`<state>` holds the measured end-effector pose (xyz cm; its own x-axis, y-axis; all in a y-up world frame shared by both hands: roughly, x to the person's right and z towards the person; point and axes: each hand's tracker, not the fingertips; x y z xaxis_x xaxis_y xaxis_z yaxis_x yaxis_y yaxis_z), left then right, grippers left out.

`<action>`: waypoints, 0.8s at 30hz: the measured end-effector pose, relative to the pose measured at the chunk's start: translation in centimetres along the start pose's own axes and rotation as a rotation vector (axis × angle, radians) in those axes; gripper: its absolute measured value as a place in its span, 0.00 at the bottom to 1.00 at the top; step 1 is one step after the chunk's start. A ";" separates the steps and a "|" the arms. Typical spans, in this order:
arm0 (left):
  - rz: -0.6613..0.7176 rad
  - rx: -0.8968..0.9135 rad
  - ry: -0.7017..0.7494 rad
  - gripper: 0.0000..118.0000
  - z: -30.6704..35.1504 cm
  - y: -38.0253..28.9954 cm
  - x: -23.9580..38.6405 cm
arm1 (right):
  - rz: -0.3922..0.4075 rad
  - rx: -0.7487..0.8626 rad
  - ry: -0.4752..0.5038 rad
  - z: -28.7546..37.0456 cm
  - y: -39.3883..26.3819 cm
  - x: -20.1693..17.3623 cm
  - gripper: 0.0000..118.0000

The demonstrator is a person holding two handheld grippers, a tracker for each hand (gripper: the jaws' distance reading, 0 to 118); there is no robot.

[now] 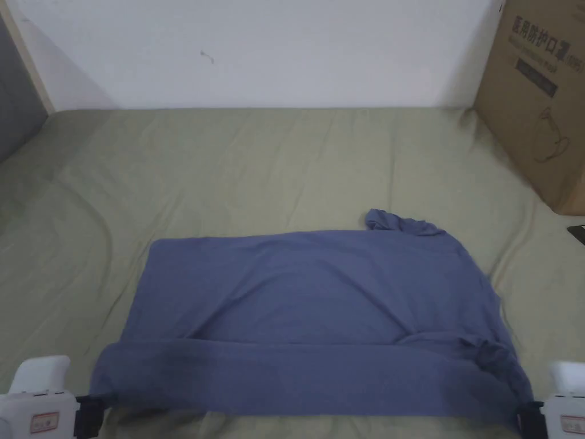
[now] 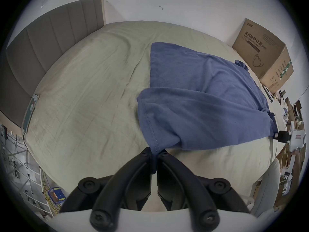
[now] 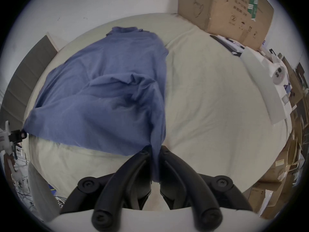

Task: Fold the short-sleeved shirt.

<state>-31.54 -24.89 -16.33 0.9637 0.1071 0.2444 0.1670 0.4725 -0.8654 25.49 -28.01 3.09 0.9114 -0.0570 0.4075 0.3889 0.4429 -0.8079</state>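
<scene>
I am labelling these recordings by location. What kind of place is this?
Probably a bedroom, used also for storage: a bed with a padded headboard, a cardboard box on it, and a blue shirt spread out.

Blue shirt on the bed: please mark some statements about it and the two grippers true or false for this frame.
1. Both the left gripper and the right gripper are shut on the blue shirt. True.
2. The shirt lies on a bare wooden table. False: it lies on a bed with a pale green sheet.
3. A cardboard box stands at the bed's far right. True.
4. The shirt's near edge lies flat on the sheet. False: the grippers hold it raised.
</scene>
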 end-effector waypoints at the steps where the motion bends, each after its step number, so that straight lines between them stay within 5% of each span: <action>1: -0.011 0.001 0.004 0.03 0.4 -0.2 -0.3 | 0.002 0.007 -0.012 0.7 0.0 0.5 0.06; 8: -0.053 -0.047 0.008 0.03 2.9 -2.9 -1.7 | -0.020 -0.021 0.031 6.0 -2.7 1.7 0.06; 15: -0.038 -0.114 0.035 0.04 1.3 -6.0 -2.1 | -0.044 -0.124 0.043 4.0 -6.8 0.7 0.06; 16: -0.029 -0.119 0.047 0.10 1.0 -5.9 -2.1 | -0.051 -0.124 0.048 3.9 -6.8 0.7 0.09; 17: -0.014 -0.113 0.063 0.28 1.0 -5.9 -2.1 | -0.054 -0.124 0.044 4.1 -6.6 0.6 0.23; 18: -0.011 -0.118 0.091 0.63 1.1 -5.7 -2.2 | -0.056 -0.126 0.034 4.3 -6.3 0.4 0.54; 19: -0.005 -0.110 0.092 0.84 1.4 -5.5 -2.4 | -0.051 -0.120 0.021 4.7 -6.1 0.3 0.76; 20: 0.033 -0.070 0.086 0.92 1.6 -5.3 -3.0 | -0.038 -0.098 0.022 5.2 -5.9 0.3 0.84; 24: 0.196 0.045 0.015 0.92 4.3 -2.7 -3.7 | -0.015 -0.032 0.013 7.4 -3.5 0.4 0.78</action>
<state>-36.43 -22.85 -13.00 0.9799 0.1882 0.0659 -0.0337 0.4823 -0.8754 23.49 -22.95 9.24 0.9070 -0.0749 0.4144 0.4064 0.4133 -0.8148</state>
